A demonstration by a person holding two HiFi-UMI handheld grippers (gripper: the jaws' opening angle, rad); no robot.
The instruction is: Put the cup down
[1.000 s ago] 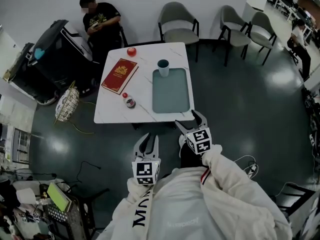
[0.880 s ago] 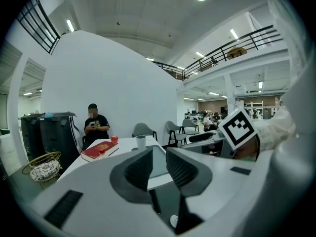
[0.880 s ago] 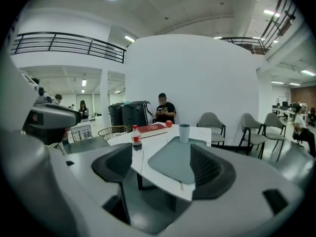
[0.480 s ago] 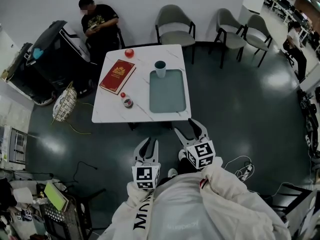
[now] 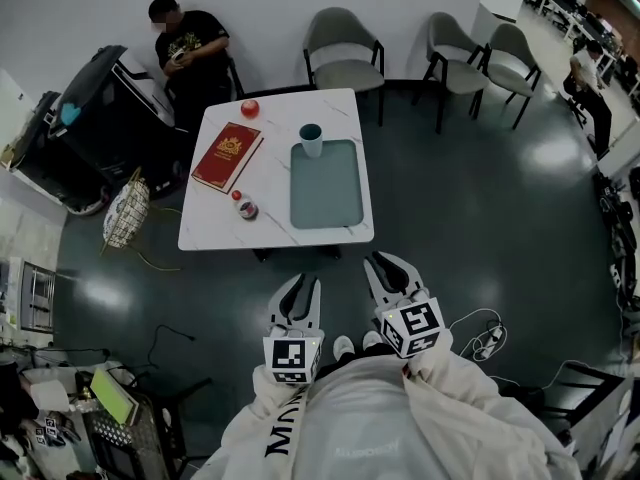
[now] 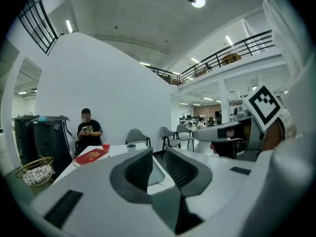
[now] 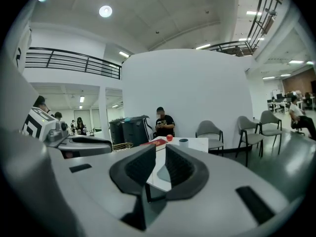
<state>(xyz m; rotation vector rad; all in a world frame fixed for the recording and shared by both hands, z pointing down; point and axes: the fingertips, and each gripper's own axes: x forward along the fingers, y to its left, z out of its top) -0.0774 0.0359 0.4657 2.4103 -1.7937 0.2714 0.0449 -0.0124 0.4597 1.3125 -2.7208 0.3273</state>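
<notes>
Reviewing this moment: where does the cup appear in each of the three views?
Head view: the cup stands upper middle, on the white table at the far end of the tray.
Left gripper view: cup, small, left of centre.
Right gripper view: cup, small, just right of centre.
Shared landmark: the red apple, left of the cup in each.

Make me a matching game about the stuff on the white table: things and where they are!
Things: 1 cup; 2 red book; 3 red ball; 4 tray.
Places: A taking up the table's right half; B far edge, nearest the seated person; C standing at the tray's far end; D lying flat, left of the tray.
Pairs: 1-C; 2-D; 3-B; 4-A.
</notes>
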